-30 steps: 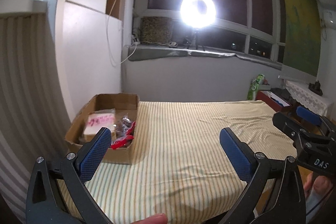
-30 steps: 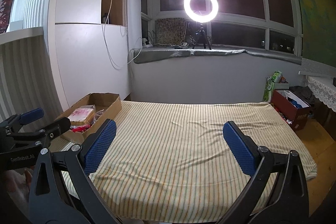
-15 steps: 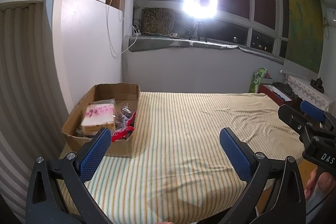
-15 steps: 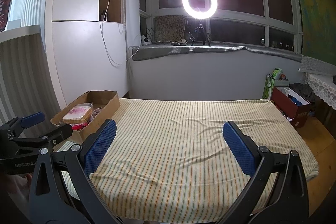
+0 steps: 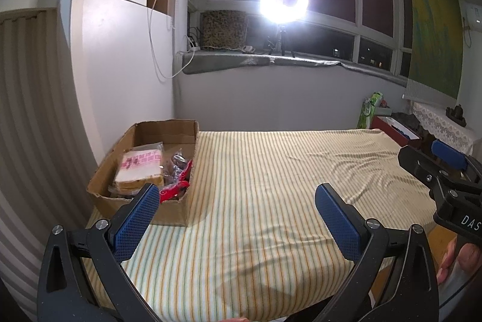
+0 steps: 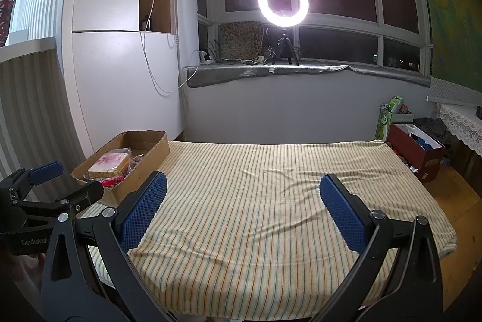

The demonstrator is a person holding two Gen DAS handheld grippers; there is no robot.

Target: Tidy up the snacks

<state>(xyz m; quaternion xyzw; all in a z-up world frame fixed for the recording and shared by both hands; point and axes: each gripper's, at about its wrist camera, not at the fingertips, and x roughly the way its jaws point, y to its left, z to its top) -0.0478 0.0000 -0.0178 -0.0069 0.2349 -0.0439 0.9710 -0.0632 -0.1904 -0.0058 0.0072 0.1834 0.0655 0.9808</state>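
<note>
Since a second ago, both of our views have tilted slightly, so the brown open-topped cardboard box (image 5: pixel 144 168) sits a little lower and closer in the left wrist view, while nothing on the cloth has shifted. From the left wrist, our left gripper (image 5: pixel 238 213) hangs over the near edge of the yellow striped cloth-covered table (image 5: pixel 271 171), its blue-padded jaws spread wide and empty; the box rests at the table's left edge against the wall, holding a clear-wrapped loaf with pink lettering (image 5: pixel 140 166) and red and dark small snack packets (image 5: pixel 177 180) beside it. Part of the right gripper shows at the far right. From the right wrist, our right gripper (image 6: pixel 242 207) is likewise gaping and holds nothing, above bare cloth; the box lies well to its left. We judge the snacks are all in the box, so we should bring the left gripper over it from above and pinch one packet by its edge, not the soft loaf.
</note>
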